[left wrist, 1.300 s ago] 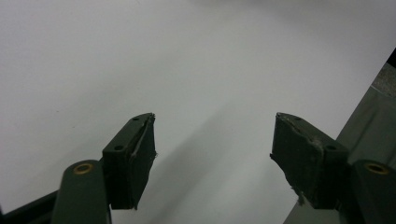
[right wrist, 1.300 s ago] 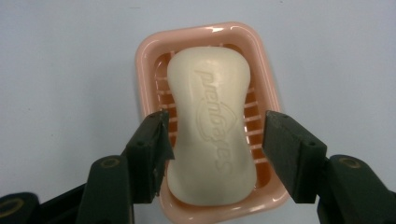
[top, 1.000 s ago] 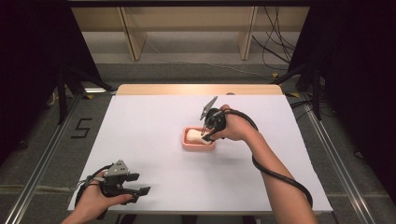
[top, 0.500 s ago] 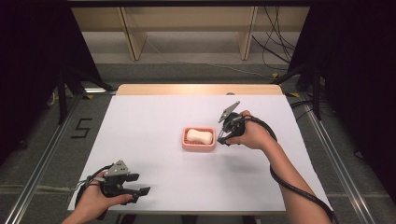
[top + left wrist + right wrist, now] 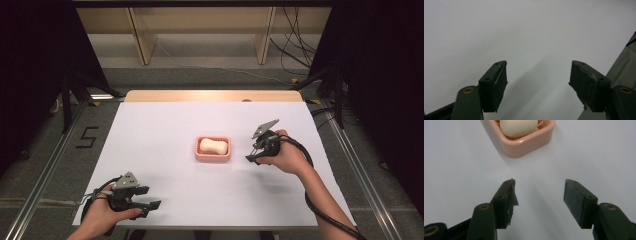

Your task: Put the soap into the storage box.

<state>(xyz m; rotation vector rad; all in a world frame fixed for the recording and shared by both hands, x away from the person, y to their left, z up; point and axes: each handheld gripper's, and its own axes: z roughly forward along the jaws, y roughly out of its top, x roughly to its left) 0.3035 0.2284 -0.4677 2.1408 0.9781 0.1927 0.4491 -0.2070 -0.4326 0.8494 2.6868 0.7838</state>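
A pink soap dish (image 5: pixel 213 149) sits near the middle of the white table (image 5: pixel 165 135), with a cream bar of soap (image 5: pixel 213 146) lying in it. My right gripper (image 5: pixel 251 157) hovers just right of the dish, open and empty. In the right gripper view the dish (image 5: pixel 529 141) and the soap (image 5: pixel 517 127) lie ahead of the open right gripper (image 5: pixel 539 192), a short gap away. My left gripper (image 5: pixel 152 209) rests at the table's near-left corner, open with nothing between its jaws. The left gripper view has the left gripper (image 5: pixel 537 80) open over bare white tabletop.
The table's near edge runs just under the left hand (image 5: pixel 100 217). A wooden strip (image 5: pixel 215 96) borders the far edge. Wooden shelf legs (image 5: pixel 142 37) and cables (image 5: pixel 295 55) stand on the floor beyond. A black cable (image 5: pixel 320 205) trails from the right gripper.
My right gripper has pulled back from over the soap dish to the right and a little nearer, leaving the soap in the dish. The left gripper has stayed put.
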